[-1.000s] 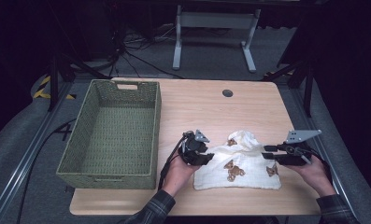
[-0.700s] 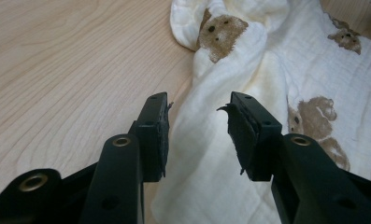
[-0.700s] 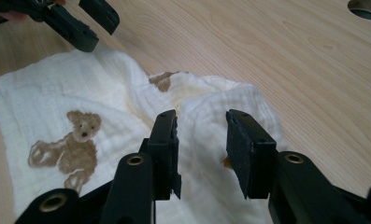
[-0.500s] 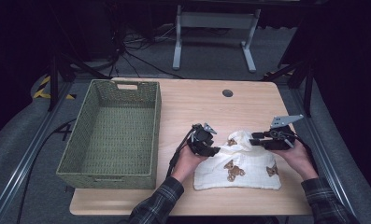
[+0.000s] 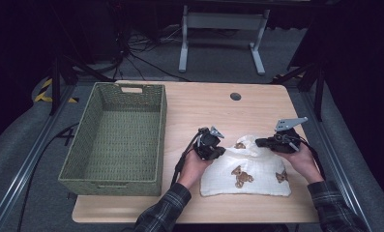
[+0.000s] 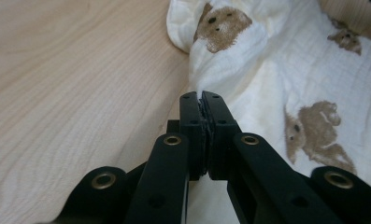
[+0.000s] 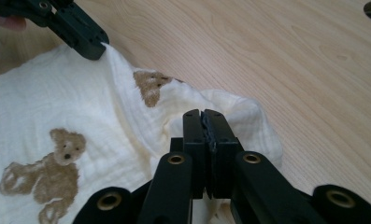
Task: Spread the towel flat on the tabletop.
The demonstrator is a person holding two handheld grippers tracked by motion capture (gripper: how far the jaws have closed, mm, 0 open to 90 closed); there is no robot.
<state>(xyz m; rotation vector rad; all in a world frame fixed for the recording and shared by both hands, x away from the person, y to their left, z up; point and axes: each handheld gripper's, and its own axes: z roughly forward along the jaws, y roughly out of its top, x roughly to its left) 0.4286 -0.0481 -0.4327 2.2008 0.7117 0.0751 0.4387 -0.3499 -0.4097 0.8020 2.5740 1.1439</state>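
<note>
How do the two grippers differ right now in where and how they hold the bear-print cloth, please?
The left gripper pinches the cloth at its near-left edge, while the right gripper bites the bunched far fold. The left gripper sits by the basket side, pointing right; the right gripper points left, towards it. The right gripper carries a grey plate that stands out; the left one's is less conspicuous. Both have just closed, with fabric between the jaws.

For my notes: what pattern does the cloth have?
Brown teddy bears on the cream cloth; clearest in the left gripper view.
</note>
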